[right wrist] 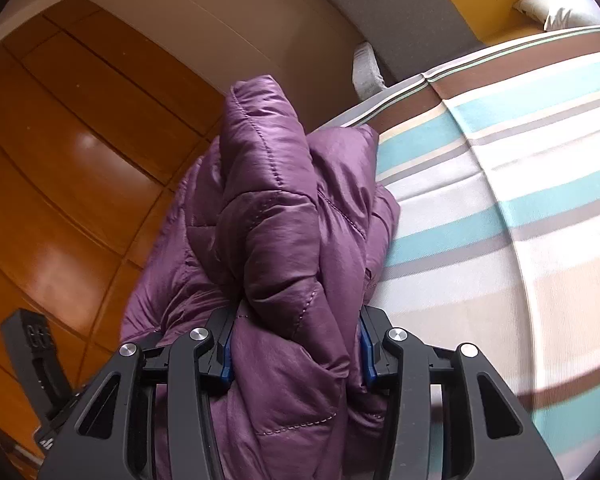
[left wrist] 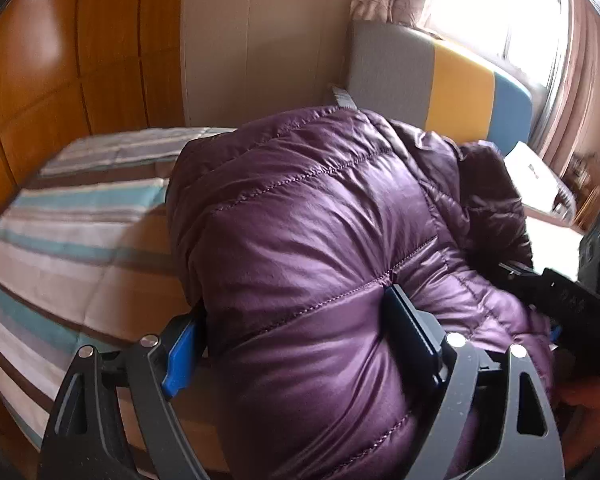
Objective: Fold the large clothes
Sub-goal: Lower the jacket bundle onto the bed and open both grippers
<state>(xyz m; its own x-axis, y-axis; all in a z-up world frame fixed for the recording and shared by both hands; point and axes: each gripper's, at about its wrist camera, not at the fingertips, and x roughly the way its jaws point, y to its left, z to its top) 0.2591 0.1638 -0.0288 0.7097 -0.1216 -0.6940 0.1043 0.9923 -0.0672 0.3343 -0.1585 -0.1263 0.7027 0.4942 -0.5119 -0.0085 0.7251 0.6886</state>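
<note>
A: How far along are we with this purple down jacket (left wrist: 308, 216)?

B: We judge it well on. We have it bundled into a thick, doubled-up mass on the striped bedspread (left wrist: 80, 240), not spread flat. Whether a sleeve or hem is loose underneath, we cannot tell.

A: And what is left?

B: By our reckoning, setting the bundle down squarely, letting go, and perhaps one tidying press. It sits near the edge of the bed, with the wooden wardrobe (right wrist: 60, 160) behind it in the right wrist view.

A: How does the jacket look?

B: Glossy, puffy, quilted in wide stitched bands. It bulges between seams, so we expect it to spring back once we release it.

A: Our grippers?

B: The left gripper (left wrist: 300, 340) straddles a fat roll of the jacket. One pad presses into a seam, but the blue pad (left wrist: 178, 360) on the other side sits at the fabric's edge, so we cannot tell if it truly clamps. The right gripper (right wrist: 296, 348) has a bunched fold of the jacket filling the space between its jaws, and we read that as grasping it.
</note>
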